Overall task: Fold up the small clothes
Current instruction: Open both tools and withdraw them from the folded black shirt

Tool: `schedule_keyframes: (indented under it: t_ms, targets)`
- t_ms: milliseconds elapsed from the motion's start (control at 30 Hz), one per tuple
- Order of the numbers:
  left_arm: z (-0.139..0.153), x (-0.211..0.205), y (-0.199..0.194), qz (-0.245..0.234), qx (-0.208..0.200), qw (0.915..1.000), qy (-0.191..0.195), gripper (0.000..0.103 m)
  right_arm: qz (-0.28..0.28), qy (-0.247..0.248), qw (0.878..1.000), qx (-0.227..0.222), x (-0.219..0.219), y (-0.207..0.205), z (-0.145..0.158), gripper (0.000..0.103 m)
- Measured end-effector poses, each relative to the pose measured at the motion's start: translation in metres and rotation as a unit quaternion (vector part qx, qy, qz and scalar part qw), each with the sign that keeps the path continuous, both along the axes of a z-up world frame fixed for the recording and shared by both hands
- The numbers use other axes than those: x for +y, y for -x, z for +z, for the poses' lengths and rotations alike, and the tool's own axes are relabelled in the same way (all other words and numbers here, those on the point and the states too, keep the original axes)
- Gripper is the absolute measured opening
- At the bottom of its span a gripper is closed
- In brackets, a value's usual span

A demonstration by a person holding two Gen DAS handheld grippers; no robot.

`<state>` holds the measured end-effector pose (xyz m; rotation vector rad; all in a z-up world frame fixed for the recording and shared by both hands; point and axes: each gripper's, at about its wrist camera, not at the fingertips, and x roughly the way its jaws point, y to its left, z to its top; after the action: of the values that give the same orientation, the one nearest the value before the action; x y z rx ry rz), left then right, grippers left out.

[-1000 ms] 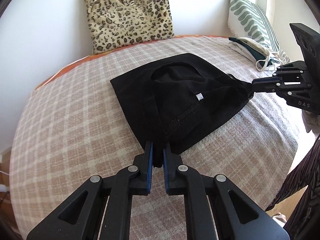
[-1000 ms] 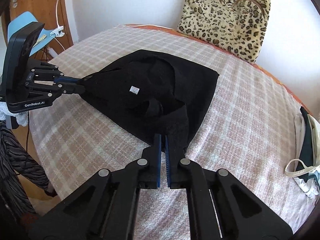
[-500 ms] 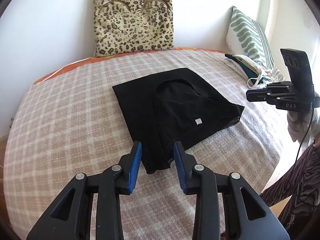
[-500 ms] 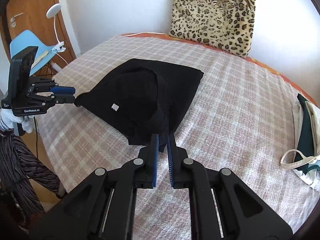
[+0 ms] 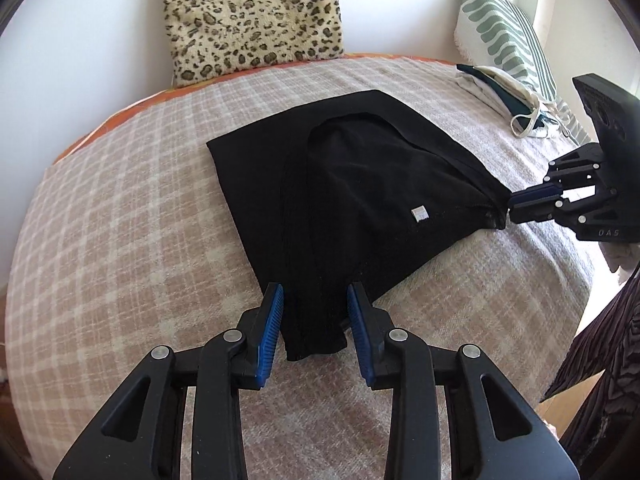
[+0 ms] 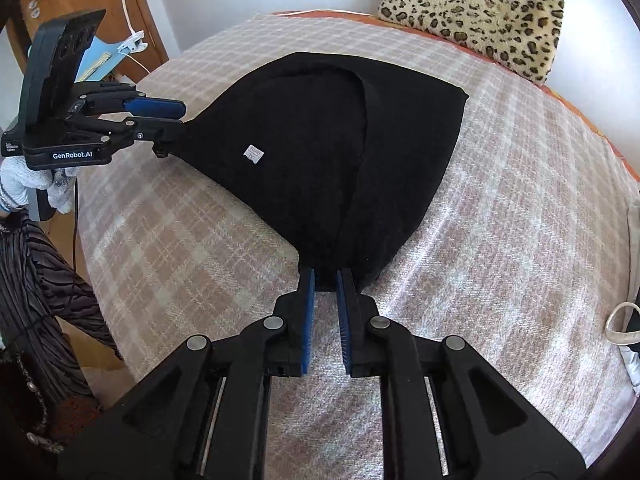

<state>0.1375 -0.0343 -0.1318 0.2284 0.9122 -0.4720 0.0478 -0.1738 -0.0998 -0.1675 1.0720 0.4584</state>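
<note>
A black garment with a small white label lies flat on the plaid bed cover. My left gripper is open, its blue pads on either side of the garment's near narrow end without pressing it. In the right wrist view the garment spreads ahead, and my right gripper stands slightly open with the cloth's corner tip between its fingertips. Each gripper shows in the other's view: the right gripper at the garment's right corner, the left gripper at its left corner.
A leopard-print cushion leans on the wall behind the bed. A green-striped pillow and a pile of clothes sit at the far right. A gloved hand and a striped sleeve are at the bed's edge.
A second ago both grippers were shut on the garment's corners. They let go and drew back, and now both have come down to the corners again with jaws apart.
</note>
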Motion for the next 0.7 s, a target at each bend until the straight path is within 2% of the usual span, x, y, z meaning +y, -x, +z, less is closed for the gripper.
schedule_keyframes:
  t_ms: [133, 167, 200, 300, 500, 700]
  targets:
    - [-0.008, 0.003, 0.006, -0.005, 0.008, 0.9998, -0.019, 0.031, -0.026, -0.042, 0.999, -0.015, -0.021, -0.003, 0.018, 0.013]
    - [-0.006, 0.005, 0.007, -0.002, 0.005, 0.9998, -0.020, 0.031, -0.036, -0.053, 0.998, -0.019, -0.025, -0.006, 0.022, 0.017]
    - [-0.003, 0.008, 0.008, 0.004, 0.002, 0.9999, -0.011, 0.031, -0.046, -0.063, 0.997, -0.023, -0.030, -0.008, 0.026, 0.024]
    - [0.009, 0.018, 0.003, 0.022, 0.002, 0.9991, 0.037, 0.031, -0.077, -0.100, 0.992, -0.028, -0.040, -0.018, 0.035, 0.035]
    - [0.022, 0.021, -0.016, 0.048, 0.002, 0.9955, 0.082, 0.031, -0.119, -0.111, 0.986, -0.023, -0.049, -0.041, 0.034, 0.036]
    - [0.040, 0.005, -0.018, 0.019, -0.012, 0.9940, 0.107, 0.031, -0.151, -0.149, 0.977, -0.017, -0.059, -0.063, 0.035, 0.036]
